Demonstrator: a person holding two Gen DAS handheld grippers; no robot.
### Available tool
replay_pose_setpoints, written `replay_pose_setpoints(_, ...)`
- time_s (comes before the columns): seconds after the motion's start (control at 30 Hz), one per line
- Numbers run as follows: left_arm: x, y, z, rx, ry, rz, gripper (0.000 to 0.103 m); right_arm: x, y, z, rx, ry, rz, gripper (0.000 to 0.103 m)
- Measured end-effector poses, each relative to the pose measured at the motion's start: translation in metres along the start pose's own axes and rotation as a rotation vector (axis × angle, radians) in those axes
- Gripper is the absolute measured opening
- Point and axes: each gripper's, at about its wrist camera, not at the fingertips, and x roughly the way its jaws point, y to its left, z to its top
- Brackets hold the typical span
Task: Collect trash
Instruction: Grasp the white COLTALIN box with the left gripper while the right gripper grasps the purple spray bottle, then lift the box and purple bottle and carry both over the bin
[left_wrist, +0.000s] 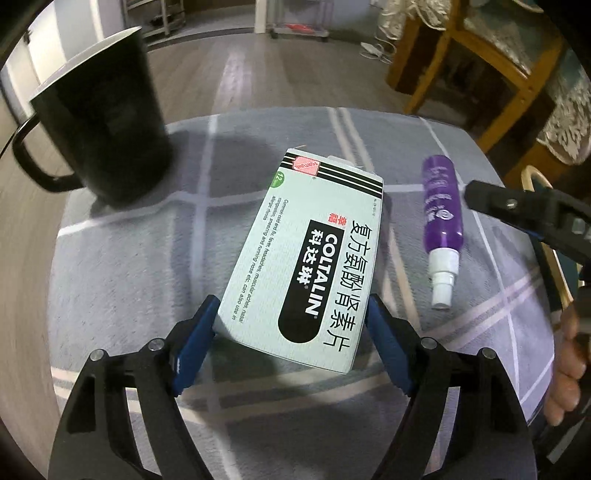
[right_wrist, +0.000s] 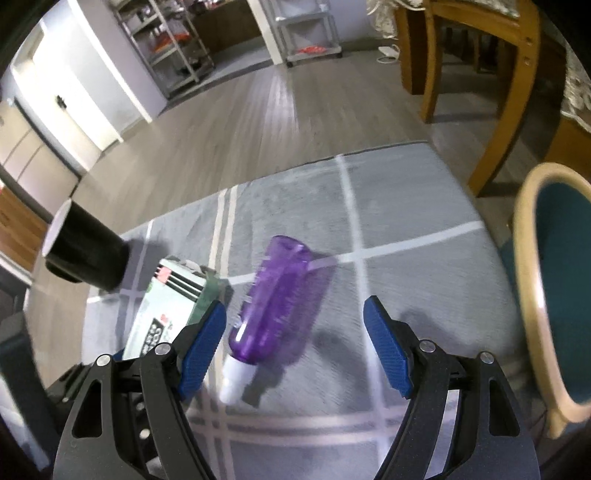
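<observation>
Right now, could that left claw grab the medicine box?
Probably yes. The left claw is open with its blue fingers straddling the near end of the medicine box, and nothing lies between. Whether they touch the box is unclear.

The left gripper (left_wrist: 291, 317) straddles the near end of a pale medicine box (left_wrist: 306, 258) on a grey checked cloth (left_wrist: 129, 258), its blue pads at the box's sides; a purple spray bottle (left_wrist: 441, 214) lies to the right; a black mug (left_wrist: 107, 122) stands far left; another gripper's black tip (left_wrist: 517, 210) enters at the right edge.
</observation>
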Motion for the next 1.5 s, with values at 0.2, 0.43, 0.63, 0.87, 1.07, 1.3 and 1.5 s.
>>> replay_pose_setpoints(0.2,-0.001,0.009,0.002,-0.043,-0.002,-0.009,0.079,0.02,0.016,0.006,-0.068,0.034,-0.053,0.073)
replay_pose_setpoints(0.43,0.003,0.01,0.008,-0.034,-0.007,-0.008,0.083,0.032,0.02,0.01,-0.13,0.06,-0.076,0.062)
replay_pose_setpoints(0.63,0.01,-0.005,0.018,0.044,-0.032,0.033,0.083,0.031,0.024,0.009,-0.173,0.065,-0.056,0.046)
replay_pose_setpoints(0.87,0.021,-0.01,0.024,0.059,-0.04,0.043,0.082,0.013,0.009,-0.01,-0.196,0.075,0.001,0.037)
replay_pose_setpoints(1.07,0.012,-0.011,0.015,0.061,-0.047,0.008,0.074,-0.01,-0.016,-0.031,-0.209,0.073,0.028,0.037)
replay_pose_setpoints(1.3,-0.004,-0.023,0.004,0.079,-0.076,-0.045,0.073,-0.048,-0.043,-0.051,-0.185,0.027,0.06,0.035)
replay_pose_setpoints(1.5,-0.026,-0.039,-0.011,0.087,-0.113,-0.145,0.072,-0.085,-0.065,-0.062,-0.142,-0.042,0.103,0.034)
